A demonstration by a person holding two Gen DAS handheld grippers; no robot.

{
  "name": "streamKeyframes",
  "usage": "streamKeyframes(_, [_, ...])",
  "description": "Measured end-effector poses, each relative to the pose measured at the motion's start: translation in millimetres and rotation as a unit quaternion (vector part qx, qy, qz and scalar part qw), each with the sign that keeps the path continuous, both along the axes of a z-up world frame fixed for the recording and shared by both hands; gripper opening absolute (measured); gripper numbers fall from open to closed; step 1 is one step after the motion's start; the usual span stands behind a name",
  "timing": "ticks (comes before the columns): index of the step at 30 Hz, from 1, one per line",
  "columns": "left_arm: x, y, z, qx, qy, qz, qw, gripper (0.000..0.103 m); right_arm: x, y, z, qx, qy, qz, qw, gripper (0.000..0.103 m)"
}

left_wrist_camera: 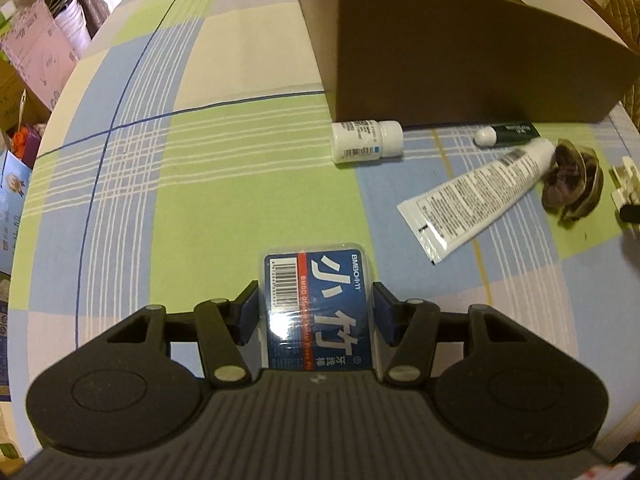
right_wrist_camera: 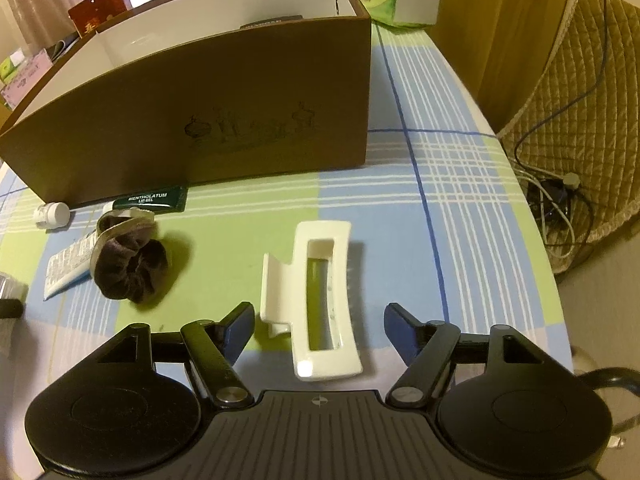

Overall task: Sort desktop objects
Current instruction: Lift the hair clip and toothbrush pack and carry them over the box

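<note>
Floss box (left_wrist_camera: 318, 312) clamped in left gripper (left_wrist_camera: 316, 312); hair clip (right_wrist_camera: 320, 300) lies loose between right gripper (right_wrist_camera: 319, 330) fingers.

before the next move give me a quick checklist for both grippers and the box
1. Left gripper closed on the dental floss pick box: ok, both pads sit against its sides.
2. Right gripper clear of the white hair claw clip: ok, jaws open, clip lies on the tablecloth between them.
3. Brown storage box open on top: ok.
4. Free room inside the box: cannot tell, mostly hidden.
5. Items left outside: not ok, pill bottle, lip gel tube, white tube, scrunchie remain.
</note>
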State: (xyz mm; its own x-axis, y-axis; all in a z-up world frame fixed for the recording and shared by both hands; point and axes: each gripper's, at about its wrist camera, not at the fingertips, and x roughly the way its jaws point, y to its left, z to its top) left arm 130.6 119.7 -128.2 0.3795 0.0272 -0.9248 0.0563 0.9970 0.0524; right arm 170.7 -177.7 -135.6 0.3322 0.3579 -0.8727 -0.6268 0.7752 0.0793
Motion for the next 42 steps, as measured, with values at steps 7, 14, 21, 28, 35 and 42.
streamKeyframes(7, [-2, 0, -1, -0.003, -0.002, 0.008, 1.0, 0.053, -5, 15, 3, -0.021, -0.033, 0.034, 0.999, 0.039])
streamKeyframes(14, [-3, -4, 0, 0.001, -0.007, 0.009, 0.9999, 0.053, -14, 16, 11, -0.02, -0.041, 0.046, 0.998, 0.039])
streamKeyframes(21, [-6, -5, 4, -0.006, -0.012, 0.008, 0.9999, 0.052, -20, 17, 24, -0.01, -0.043, 0.05, 0.998, 0.039])
streamKeyframes(28, [-8, -5, 26, -0.019, -0.041, 0.004, 0.999, 0.052, -24, 18, 38, 0.008, -0.042, 0.058, 0.997, 0.039])
streamKeyframes(35, [-6, -6, 57, -0.026, -0.069, 0.004, 0.9973, 0.052, -27, 25, 56, 0.033, -0.043, 0.074, 0.996, 0.039])
streamKeyframes(42, [0, -19, 82, -0.051, -0.096, -0.013, 0.994, 0.052, -29, 35, 78, 0.065, -0.043, 0.098, 0.992, 0.039])
